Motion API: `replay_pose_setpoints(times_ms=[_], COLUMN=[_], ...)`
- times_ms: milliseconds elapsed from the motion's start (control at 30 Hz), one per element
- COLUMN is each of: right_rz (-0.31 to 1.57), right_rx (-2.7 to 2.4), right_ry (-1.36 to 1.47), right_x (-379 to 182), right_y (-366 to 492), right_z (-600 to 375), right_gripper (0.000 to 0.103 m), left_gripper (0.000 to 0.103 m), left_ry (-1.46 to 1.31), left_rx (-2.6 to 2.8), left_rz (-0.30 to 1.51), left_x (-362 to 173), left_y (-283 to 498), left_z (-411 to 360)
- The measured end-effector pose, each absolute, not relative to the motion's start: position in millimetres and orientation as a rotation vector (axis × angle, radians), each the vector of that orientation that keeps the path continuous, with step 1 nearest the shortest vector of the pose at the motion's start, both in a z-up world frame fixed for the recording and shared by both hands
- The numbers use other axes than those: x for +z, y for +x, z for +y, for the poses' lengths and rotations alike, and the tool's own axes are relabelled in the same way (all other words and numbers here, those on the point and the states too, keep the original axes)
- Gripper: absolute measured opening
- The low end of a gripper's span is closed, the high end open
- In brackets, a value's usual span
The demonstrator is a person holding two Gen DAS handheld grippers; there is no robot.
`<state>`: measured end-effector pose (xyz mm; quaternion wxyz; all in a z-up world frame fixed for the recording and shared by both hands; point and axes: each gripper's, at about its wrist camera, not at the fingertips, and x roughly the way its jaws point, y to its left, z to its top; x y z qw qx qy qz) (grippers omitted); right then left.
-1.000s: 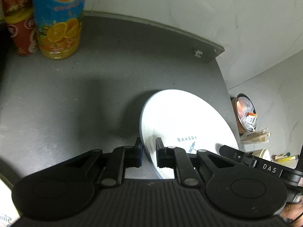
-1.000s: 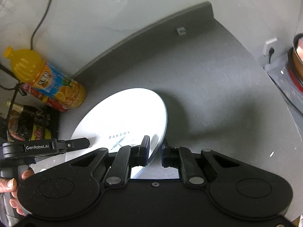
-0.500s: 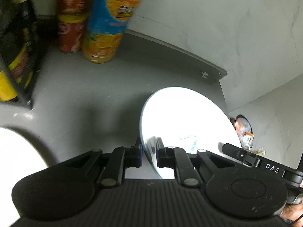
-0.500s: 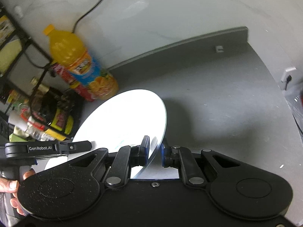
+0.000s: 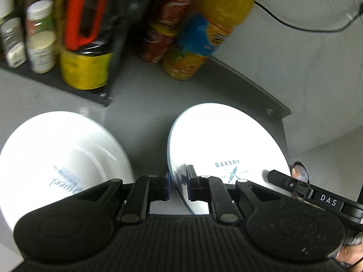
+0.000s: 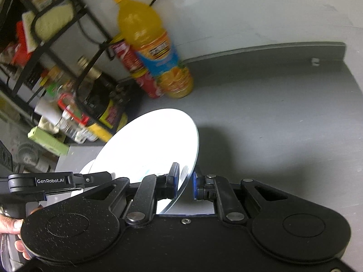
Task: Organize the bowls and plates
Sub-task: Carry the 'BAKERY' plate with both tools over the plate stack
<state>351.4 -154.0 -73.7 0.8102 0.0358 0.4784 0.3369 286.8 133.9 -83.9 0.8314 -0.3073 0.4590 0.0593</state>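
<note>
A matte grey table [image 6: 272, 113] with a raised back lip is spread ahead of both tongs. A black wire rack [image 6: 68, 52], crowded with jars and packets, is seen ahead and to the left. Between rack and wall an orange juice bottle [image 6: 156, 45] is stood upright, with a red can [image 6: 136, 72] touching it behind.

A round, flat, glossy white plate [image 5: 226, 145] printed "BAKERY" is held off the table, tilted, its face turned up and leftward in the right wrist view. Its left rim is pinched by the left tongs [image 5: 178, 184], its right rim by the right tongs [image 6: 185, 181]; each pair is closed to the thickness of the rim.

A second white dish [image 5: 59, 158], shallow-welled and blurred, is seen left of the left tongs, just below the rack's corner.
</note>
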Motion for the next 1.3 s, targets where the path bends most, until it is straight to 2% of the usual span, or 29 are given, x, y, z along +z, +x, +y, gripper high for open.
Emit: replay_pose_setpoints(times_ms=[767,1300], right_rz=[1.067,1.08], right_rx=[0.856,0.85], right_ry=[-0.056,-0.119], right_x=[-101,-124], right_y=[297,277], right_z=[-64,-39], right_gripper=[0.012,0.012], left_gripper=[0.012,0.014], left_ry=[-0.76,-0.789], left_rx=[0.282,0.325], left_rz=[0.967,1.011], left_x=[-126,-159], left_y=[193,177], left_z=[215,234])
